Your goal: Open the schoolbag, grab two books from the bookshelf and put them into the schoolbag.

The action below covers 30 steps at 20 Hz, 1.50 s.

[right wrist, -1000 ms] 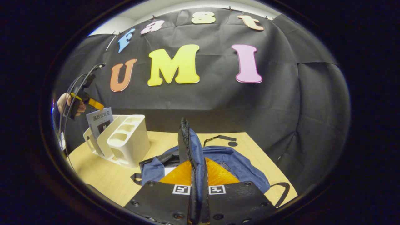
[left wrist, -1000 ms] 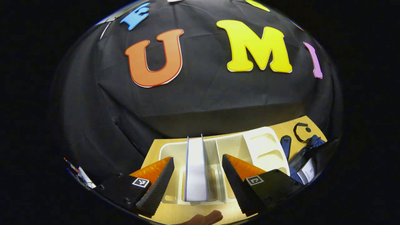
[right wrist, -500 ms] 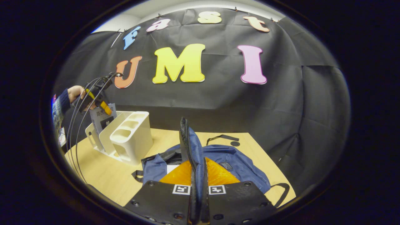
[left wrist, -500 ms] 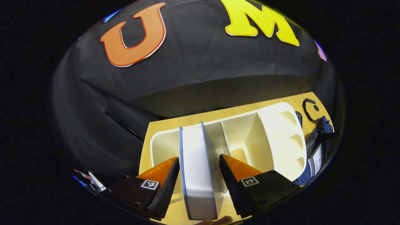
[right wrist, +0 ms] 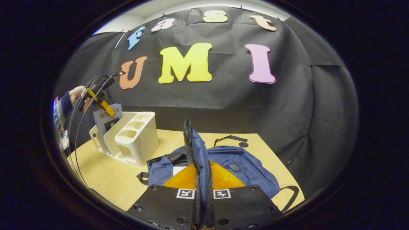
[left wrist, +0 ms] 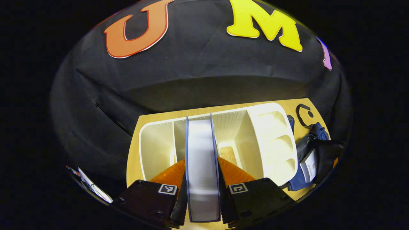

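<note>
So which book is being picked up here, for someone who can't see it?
Find the white bookshelf on the wooden table, left of the blue schoolbag. The book stands upright in a middle slot, blue covers around white pages, pinched by the left gripper.

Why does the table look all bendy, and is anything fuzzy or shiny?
Left gripper view: the fisheye lens bows the table edge, and the book, shut in the left tool, blurs close up. Right gripper view: sharp schoolbag, curved edges, no glare.

Black cloth wall (right wrist: 223, 105) behind pale wooden table (right wrist: 105, 179).
</note>
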Each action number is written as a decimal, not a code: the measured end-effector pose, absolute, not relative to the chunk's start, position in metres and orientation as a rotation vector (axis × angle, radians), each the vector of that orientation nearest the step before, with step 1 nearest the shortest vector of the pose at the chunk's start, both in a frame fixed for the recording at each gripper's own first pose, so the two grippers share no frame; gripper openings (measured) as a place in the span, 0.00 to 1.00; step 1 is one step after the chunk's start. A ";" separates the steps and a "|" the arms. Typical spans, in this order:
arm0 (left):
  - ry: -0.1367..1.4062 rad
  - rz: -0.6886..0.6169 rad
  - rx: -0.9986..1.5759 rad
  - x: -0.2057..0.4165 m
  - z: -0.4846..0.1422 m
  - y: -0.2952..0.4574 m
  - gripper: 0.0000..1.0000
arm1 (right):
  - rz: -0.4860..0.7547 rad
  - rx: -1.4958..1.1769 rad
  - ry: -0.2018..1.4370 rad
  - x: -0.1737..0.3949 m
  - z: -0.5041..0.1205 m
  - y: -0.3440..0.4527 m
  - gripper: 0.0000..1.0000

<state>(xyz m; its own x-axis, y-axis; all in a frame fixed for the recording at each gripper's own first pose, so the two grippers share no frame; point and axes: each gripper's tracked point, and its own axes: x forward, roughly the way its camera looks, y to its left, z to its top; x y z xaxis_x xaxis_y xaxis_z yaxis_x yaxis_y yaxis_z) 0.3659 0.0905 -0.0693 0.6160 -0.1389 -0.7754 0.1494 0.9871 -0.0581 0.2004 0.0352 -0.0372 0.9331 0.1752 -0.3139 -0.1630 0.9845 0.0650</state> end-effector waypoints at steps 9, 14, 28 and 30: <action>0.769 -0.118 -0.199 0.319 -0.034 0.108 0.39 | 0.173 0.043 0.331 0.204 -0.043 0.034 0.06; 0.689 -0.066 -0.304 0.269 -0.025 0.123 0.44 | 0.186 0.038 0.332 0.205 -0.046 0.039 0.06; 0.636 -0.094 -0.821 0.152 -0.069 0.146 0.44 | 0.166 -0.015 0.354 0.211 -0.045 0.045 0.06; 0.633 -0.138 -0.890 0.141 -0.076 0.137 0.43 | 0.156 -0.015 0.352 0.211 -0.043 0.046 0.06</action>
